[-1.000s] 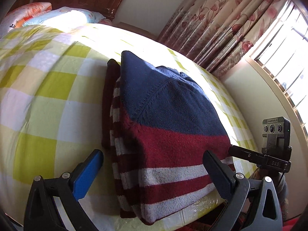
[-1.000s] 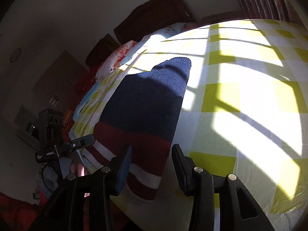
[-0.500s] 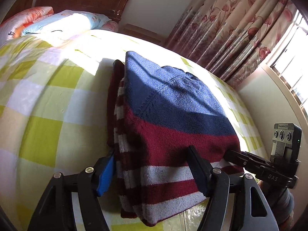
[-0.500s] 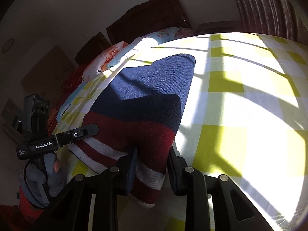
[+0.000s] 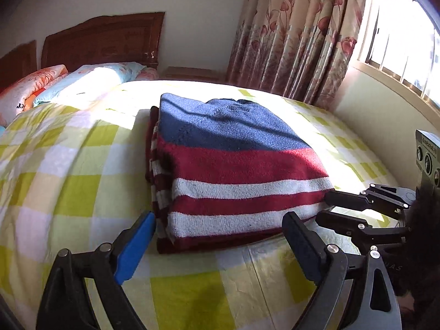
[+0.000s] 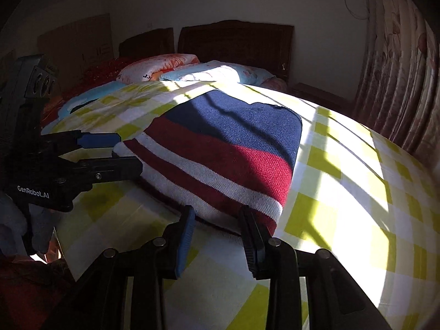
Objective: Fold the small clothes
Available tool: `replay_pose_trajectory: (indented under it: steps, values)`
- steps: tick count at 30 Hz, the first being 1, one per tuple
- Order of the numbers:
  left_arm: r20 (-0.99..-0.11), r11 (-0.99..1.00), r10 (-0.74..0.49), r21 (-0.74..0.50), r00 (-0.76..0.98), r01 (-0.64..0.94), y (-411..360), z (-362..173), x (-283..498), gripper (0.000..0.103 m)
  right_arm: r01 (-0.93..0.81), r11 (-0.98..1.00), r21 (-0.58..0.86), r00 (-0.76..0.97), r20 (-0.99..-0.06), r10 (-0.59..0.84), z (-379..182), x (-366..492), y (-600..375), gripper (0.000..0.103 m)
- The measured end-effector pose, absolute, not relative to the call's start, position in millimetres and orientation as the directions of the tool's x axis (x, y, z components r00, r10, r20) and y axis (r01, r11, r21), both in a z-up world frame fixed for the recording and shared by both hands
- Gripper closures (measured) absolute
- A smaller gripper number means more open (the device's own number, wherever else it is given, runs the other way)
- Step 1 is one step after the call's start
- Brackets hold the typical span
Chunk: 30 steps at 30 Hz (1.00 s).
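Note:
A folded knit sweater [image 5: 233, 170], navy at the far end with dark red and white stripes at the near end, lies flat on the yellow-checked bed sheet [image 5: 68, 187]. It also shows in the right wrist view [image 6: 233, 148]. My left gripper [image 5: 217, 231] is open, its fingers astride the sweater's near hem without gripping it. My right gripper [image 6: 217, 214] is open at the sweater's near right corner, jaws just in front of the hem. In the left wrist view the right gripper [image 5: 330, 206] shows at the sweater's right corner.
Pillows [image 5: 68, 82] and a wooden headboard [image 5: 104, 41] stand at the far end of the bed. Floral curtains [image 5: 297, 33] and a window [image 5: 398, 27] are on the right. The bed's near edge runs just below both grippers.
Both grippers have drawn back and lowered toward the sweater's near hem. The right gripper, which was closed on the hem half a second ago, has opened and let go. The sweater lies still.

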<state>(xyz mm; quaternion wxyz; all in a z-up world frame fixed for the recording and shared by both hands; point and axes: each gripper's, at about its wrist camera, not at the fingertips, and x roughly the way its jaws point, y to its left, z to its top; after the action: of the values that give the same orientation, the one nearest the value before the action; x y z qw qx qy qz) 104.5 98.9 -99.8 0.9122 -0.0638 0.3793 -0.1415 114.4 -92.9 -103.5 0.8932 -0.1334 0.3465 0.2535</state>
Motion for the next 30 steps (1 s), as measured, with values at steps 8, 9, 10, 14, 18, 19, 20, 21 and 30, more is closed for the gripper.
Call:
replay_pose_trajectory:
  steps: [8, 9, 10, 14, 18, 19, 20, 21, 30]
  values:
    - [-0.445, 0.965, -0.233, -0.219, 0.865, 0.147, 131.5, -30.8, 41.9, 0.000, -0.526, 0.850, -0.032, 0.689, -0.602, 0.404, -61.6, 64.0, -117.2, 0.071]
    - [-0.370, 0.967, -0.214, -0.210, 0.904, 0.143, 133.6, -14.0, 27.4, 0.000, -0.517, 0.854, -0.059, 0.733, -0.546, 0.406, -46.8, 46.0, -119.4, 0.071]
    - [-0.294, 0.973, -0.181, -0.190, 0.938, 0.129, 134.3, 4.4, 13.0, 0.000, -0.504, 0.859, -0.086, 0.772, -0.492, 0.403, -33.8, 32.5, -121.6, 0.071]
    - [-0.193, 0.994, -0.017, -0.112, 0.981, -0.005, 123.1, 40.4, -12.9, 0.000, -0.418, 0.896, -0.150, 0.876, -0.329, 0.353, 3.2, -2.1, -125.5, 0.045]
    - [-0.225, 0.998, -0.020, -0.065, 0.974, 0.005, 105.2, 26.7, -14.0, 0.000, -0.378, 0.918, -0.123, 0.895, -0.300, 0.328, -2.0, -10.4, -129.3, 0.033]
    - [-0.278, 0.999, -0.024, -0.048, 0.960, 0.011, 99.2, 15.8, -9.0, 0.000, -0.380, 0.919, -0.103, 0.889, -0.315, 0.333, -8.9, -10.7, -131.1, 0.033]
    - [-0.321, 1.000, -0.014, -0.030, 0.947, 0.004, 93.7, 5.4, -5.8, 0.000, -0.377, 0.923, -0.076, 0.879, -0.344, 0.331, -18.6, -8.7, -133.9, 0.033]
    - [-0.354, 1.000, 0.007, -0.012, 0.935, -0.012, 88.7, -5.1, -4.0, 0.000, -0.367, 0.928, -0.058, 0.868, -0.380, 0.319, -28.3, -7.8, -136.7, 0.033]
    - [-0.460, 0.999, -0.048, 0.000, 0.886, 0.054, 56.4, -49.9, -10.5, 0.000, -0.314, 0.945, -0.086, 0.851, -0.466, 0.240, -63.6, -11.1, -139.5, 0.033]
